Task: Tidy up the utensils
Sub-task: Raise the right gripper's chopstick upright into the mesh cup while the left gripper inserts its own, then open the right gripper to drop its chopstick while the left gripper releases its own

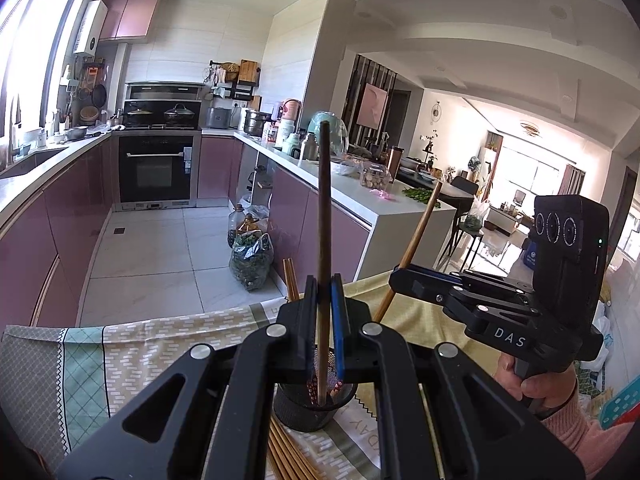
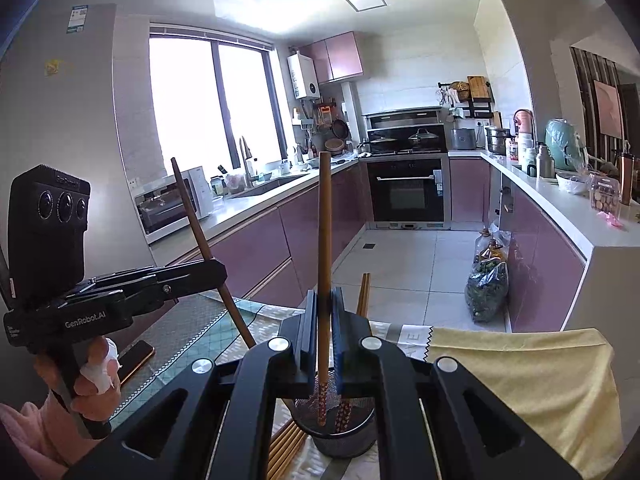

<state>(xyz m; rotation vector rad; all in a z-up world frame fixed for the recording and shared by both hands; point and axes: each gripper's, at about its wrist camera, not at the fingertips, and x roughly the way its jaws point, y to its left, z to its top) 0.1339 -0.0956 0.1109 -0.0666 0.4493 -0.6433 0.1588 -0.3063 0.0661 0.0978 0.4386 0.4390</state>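
- My left gripper (image 1: pixel 323 300) was clamped shut on a dark brown chopstick (image 1: pixel 323 208), which stood almost upright between the jaws.
- The dark stick's lower end reached down into the black mesh holder (image 1: pixel 298 412) at 6 o'clock in the left wrist view; I could not tell whether it touched the bottom.
- My right gripper (image 2: pixel 324 320) was closed tight on a lighter brown chopstick (image 2: pixel 325 232), also near upright, its patterned lower end dipping into the same holder (image 2: pixel 344 436).
- A second patterned stick end (image 2: pixel 343 414) stood inside the holder just beside it, toward 3 o'clock.
- From the left wrist, the right gripper (image 1: pixel 400 276) sat at about 3 o'clock, its chopstick (image 1: pixel 420 232) leaning toward 1 o'clock.
- My right hand (image 1: pixel 540 384) gripped that tool's handle at 4 o'clock, with a pink sleeve (image 1: pixel 576 432) below it.
- From the right wrist, the left gripper (image 2: pixel 218 270) was at 9 o'clock, its dark stick (image 2: pixel 196 220) leaning toward 11 o'clock.
- My left hand (image 2: pixel 86 384) held its handle at 8 o'clock, a white wrapping on one finger.
- More loose chopsticks (image 1: pixel 288 456) lay flat on the patterned tablecloth (image 1: pixel 132 360) beside the holder, at 6 o'clock.
- Another pair of chopstick tips (image 2: pixel 363 296) stuck up just behind the right jaws.
- A phone (image 2: pixel 136 358) lay on the cloth near my left hand.
- A yellow cloth (image 2: pixel 532 376) covered the table's side at 4 o'clock.
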